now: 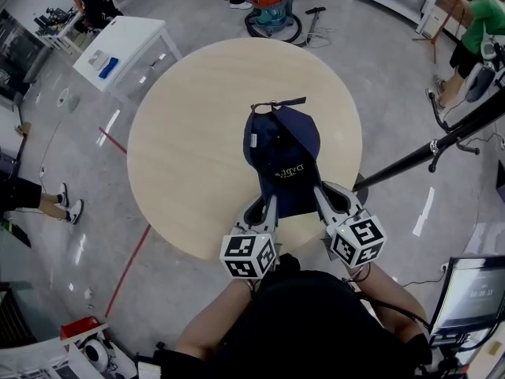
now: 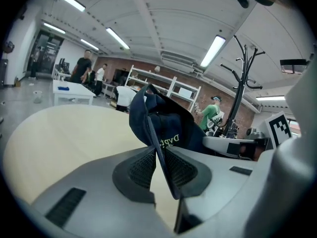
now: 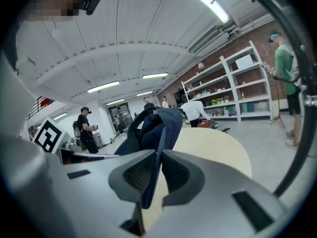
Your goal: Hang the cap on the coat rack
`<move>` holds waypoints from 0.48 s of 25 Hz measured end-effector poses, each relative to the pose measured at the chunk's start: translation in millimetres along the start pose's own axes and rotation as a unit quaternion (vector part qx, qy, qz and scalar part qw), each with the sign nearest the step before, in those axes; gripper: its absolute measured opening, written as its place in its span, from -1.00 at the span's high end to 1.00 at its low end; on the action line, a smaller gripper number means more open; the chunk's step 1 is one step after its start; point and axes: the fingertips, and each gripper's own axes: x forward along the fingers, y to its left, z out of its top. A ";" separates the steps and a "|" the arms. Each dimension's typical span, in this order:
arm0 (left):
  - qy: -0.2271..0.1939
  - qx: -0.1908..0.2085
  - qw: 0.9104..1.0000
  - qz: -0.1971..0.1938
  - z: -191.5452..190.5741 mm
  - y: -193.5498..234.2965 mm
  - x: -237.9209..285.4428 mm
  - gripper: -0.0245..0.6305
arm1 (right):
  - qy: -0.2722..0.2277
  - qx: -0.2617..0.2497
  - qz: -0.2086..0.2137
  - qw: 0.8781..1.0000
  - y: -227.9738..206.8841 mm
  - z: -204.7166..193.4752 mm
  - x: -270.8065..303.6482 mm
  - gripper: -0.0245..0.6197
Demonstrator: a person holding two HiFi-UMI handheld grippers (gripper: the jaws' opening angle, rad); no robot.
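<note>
1. Clamping the left gripper [image 2: 158, 165] on a navy baseball cap [image 2: 163, 123]: both pads are pressed onto a thin dark edge of it, seen edge-on in the left gripper view.
2. Right gripper [image 3: 157, 175] is in the same state, with jaws clenched on the cap's [image 3: 153, 125] fabric edge.
3. Head view: the left gripper [image 1: 267, 205] and right gripper [image 1: 322, 196] sit side by side and grasp the near end of the cap [image 1: 282, 144] from either side. The adjuster strap is at the far end, pointing away from the person.
4. The cap is over the round wooden table [image 1: 189, 133], near its middle. I can't tell whether the far end touches the top.
5. The coat rack [image 1: 442, 144], a black pole with hooks, is to the right of the table and well apart from the cap. It stands upright in the left gripper view [image 2: 241, 83].
6. Further out are a white table [image 1: 130, 42], a vacuum cleaner [image 1: 272, 10] and a person in a green top [image 1: 481, 18].
</note>
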 end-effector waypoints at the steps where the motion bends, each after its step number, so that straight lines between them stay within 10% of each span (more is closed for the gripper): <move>1: -0.004 0.002 1.000 -0.002 2.4 -2.3 -1.7 0.73 | -0.006 0.002 -0.003 1.000 1.0 2.8 -3.1 0.79; 12: -0.038 0.028 0.999 -0.023 24.7 -20.2 -27.0 0.73 | -0.043 -0.004 -0.014 0.999 19.6 25.8 -28.9 0.80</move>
